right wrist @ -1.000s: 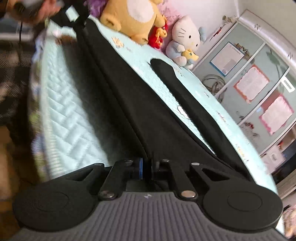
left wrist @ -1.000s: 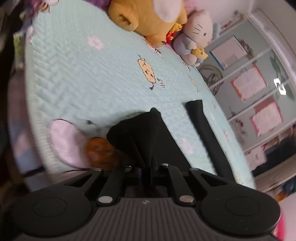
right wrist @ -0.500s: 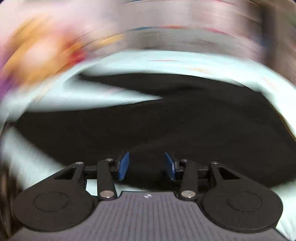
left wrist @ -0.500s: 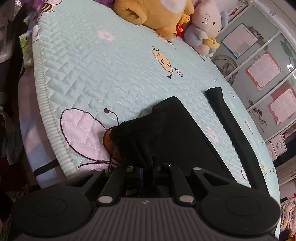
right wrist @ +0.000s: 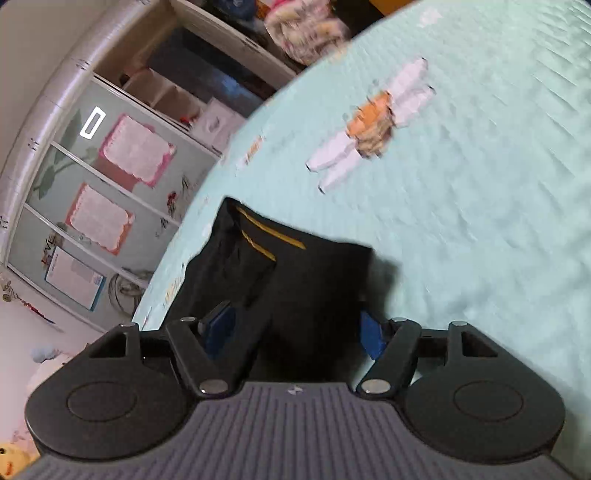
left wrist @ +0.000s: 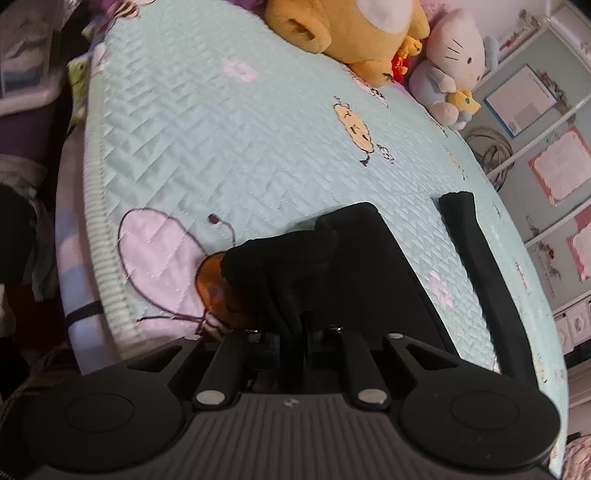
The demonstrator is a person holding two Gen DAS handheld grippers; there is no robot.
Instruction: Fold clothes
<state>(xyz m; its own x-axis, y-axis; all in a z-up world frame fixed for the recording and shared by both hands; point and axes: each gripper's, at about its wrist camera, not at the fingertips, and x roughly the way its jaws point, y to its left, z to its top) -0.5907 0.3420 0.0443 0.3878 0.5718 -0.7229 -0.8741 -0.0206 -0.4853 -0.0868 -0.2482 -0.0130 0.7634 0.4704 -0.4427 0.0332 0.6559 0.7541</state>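
Note:
Black trousers [left wrist: 351, 266] lie on the pale green quilt [left wrist: 221, 147], one leg end bunched up and the other leg [left wrist: 476, 251] stretched out to the right. My left gripper [left wrist: 301, 332] is shut on the bunched leg end, near the bed's left edge. In the right wrist view the trousers' waist end [right wrist: 295, 273], with thin yellow stripes, lies folded on the quilt [right wrist: 480, 184]. My right gripper [right wrist: 295, 332] hangs over it and its jaws are opening. The blue pads [right wrist: 221, 328] stand apart on either side of the cloth without pressing it.
A yellow plush bear [left wrist: 351, 29] and a white cat plush [left wrist: 454, 62] sit at the head of the bed. Cabinet doors with paper sheets [right wrist: 92, 184] run along the bed's far side. A pile of items [right wrist: 306, 29] lies past the bed's end.
My right gripper has let go of the trousers, its jaws going from shut to wide, and it has swung round to face the waist end. The left gripper keeps its hold.

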